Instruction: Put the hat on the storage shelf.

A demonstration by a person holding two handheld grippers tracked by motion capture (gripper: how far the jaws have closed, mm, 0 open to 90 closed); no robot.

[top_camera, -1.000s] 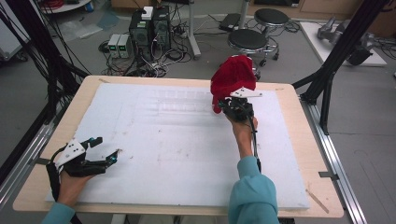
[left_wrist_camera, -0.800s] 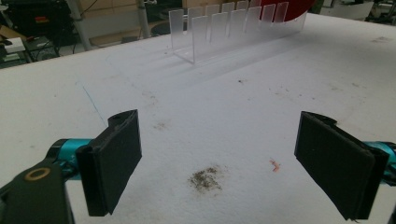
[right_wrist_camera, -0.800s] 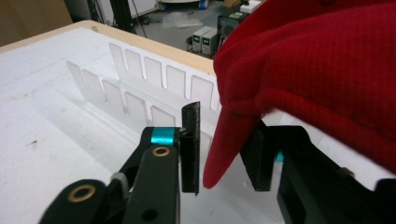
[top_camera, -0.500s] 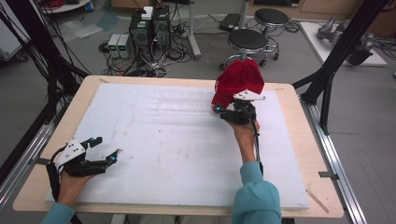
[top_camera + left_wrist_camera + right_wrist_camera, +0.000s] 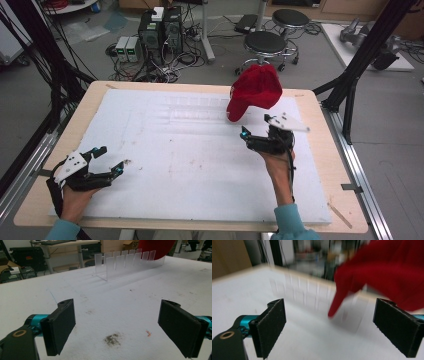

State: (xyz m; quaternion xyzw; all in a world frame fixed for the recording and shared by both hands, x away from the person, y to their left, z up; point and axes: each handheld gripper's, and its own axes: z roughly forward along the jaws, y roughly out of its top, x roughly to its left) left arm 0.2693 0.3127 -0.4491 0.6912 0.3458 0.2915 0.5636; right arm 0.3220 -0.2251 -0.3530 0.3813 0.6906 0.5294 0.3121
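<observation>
A red cap [image 5: 254,95] sits propped on the right end of a clear acrylic rack [image 5: 195,107] at the back of the white board, its brim pointing down and left. The right gripper view, blurred, has the cap [image 5: 382,272] up ahead above the rack [image 5: 307,290]. My right gripper [image 5: 257,134] hovers open a short way in front of the cap, apart from it, nothing between its jaws [image 5: 329,325]. My left gripper [image 5: 111,159] rests open at the front left, far from the cap [image 5: 156,248] and rack [image 5: 125,263], its jaws [image 5: 116,325] empty.
The white foam board [image 5: 190,165] covers a wooden table [image 5: 320,150]. Small dirt marks [image 5: 112,338] lie on the board near the left gripper. Black frame posts [image 5: 355,75] stand at the table's sides; stools [image 5: 267,42] and computer boxes [image 5: 160,30] are on the floor beyond.
My right gripper has drawn back toward the person and away from the red cap, which now stays on the rack's right end. The left gripper has not moved.
</observation>
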